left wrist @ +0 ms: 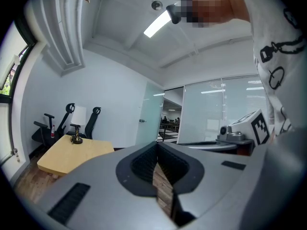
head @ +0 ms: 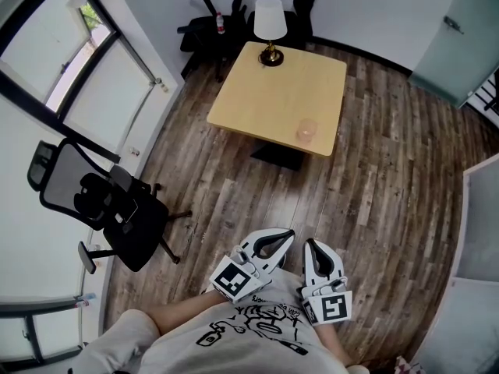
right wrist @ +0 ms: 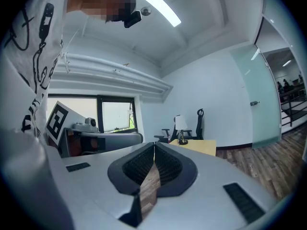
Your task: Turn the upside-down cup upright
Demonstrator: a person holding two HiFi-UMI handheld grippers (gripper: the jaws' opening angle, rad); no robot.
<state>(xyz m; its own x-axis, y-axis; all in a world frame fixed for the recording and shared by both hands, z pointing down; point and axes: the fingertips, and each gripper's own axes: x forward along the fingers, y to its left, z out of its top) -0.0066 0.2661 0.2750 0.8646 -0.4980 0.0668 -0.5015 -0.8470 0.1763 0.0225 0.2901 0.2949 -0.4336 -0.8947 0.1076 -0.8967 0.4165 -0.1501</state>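
Note:
A small translucent pink cup [head: 306, 130] stands on the light wooden table [head: 265, 92], near the table's near right corner, in the head view; I cannot tell which way up it is. My left gripper [head: 287, 235] and right gripper [head: 310, 245] are held close to my body, far short of the table, both shut and empty. In the left gripper view the left gripper [left wrist: 156, 150] has its jaws together, the table [left wrist: 72, 152] far off at the left. In the right gripper view the right gripper [right wrist: 154, 150] is shut too, the table [right wrist: 199, 146] beyond.
A table lamp [head: 269, 26] with a white shade stands at the table's far edge. Black office chairs [head: 214, 22] stand behind the table, and another black chair [head: 109, 209] by the window at the left. Wooden plank floor [head: 374, 185] lies between me and the table.

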